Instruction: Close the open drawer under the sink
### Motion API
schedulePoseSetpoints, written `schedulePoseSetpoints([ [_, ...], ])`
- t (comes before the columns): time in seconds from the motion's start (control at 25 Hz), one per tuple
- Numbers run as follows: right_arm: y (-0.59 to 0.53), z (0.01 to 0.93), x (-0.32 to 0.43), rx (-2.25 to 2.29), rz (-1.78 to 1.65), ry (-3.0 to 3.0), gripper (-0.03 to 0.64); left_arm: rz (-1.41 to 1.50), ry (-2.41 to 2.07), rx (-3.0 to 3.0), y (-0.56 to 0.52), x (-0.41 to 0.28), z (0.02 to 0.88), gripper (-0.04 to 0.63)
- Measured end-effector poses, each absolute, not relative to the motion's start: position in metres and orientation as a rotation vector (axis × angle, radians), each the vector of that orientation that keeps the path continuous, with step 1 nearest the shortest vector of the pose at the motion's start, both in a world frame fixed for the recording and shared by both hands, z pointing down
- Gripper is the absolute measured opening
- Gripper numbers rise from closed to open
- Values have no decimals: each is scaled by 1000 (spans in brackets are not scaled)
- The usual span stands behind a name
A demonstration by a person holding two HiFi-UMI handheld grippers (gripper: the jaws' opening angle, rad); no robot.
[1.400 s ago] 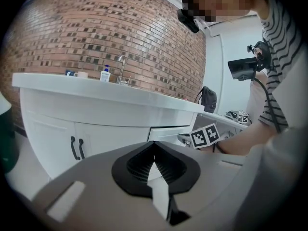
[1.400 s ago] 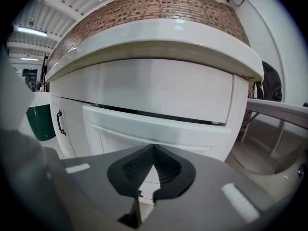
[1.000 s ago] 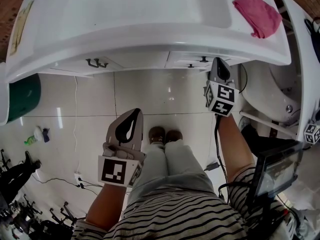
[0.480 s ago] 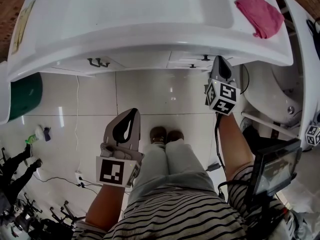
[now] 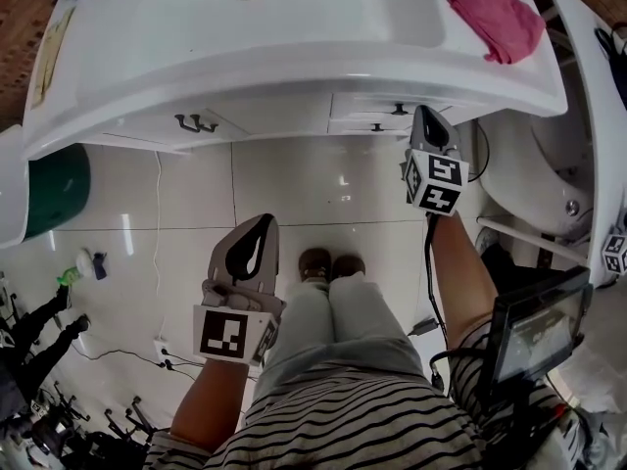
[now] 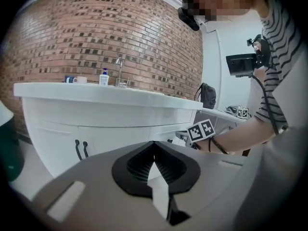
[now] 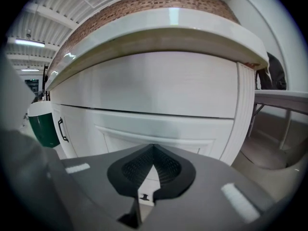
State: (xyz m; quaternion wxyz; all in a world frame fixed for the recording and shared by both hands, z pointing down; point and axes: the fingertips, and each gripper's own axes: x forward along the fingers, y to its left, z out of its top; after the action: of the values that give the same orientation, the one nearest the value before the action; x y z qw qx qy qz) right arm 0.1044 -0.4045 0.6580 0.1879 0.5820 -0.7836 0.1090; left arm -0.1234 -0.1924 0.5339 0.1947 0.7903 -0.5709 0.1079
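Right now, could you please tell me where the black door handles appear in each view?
Head view: handles at upper left, just under the sink front.
Left gripper view: lower left, below the sink.
Right gripper view: far left; only one is clearly seen.
Shared landmark: the sink's white rim, which runs above the handles in every view.

The drawer (image 5: 387, 103) has a white front with a recessed panel (image 7: 159, 129) and a small dark handle (image 5: 397, 110) at its middle. It sits level in the cabinet (image 5: 265, 120) just below the rim of the white sink (image 5: 294, 62), toward the sink's right end. Seen from above, its front appears to stand slightly proud of the neighbouring fronts. How far open it is cannot be told.
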Motion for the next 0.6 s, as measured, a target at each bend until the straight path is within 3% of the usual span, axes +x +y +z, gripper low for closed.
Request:
schedulePoseSetpoints([
  [0.24,-349,623,99,1519,302,-2213,2,316,-1620,2196,-174,-122,500,17],
  [0.6,-243,490,111,1486,377,-2253,2,314,-1696,2095,-121,-128,419,17],
])
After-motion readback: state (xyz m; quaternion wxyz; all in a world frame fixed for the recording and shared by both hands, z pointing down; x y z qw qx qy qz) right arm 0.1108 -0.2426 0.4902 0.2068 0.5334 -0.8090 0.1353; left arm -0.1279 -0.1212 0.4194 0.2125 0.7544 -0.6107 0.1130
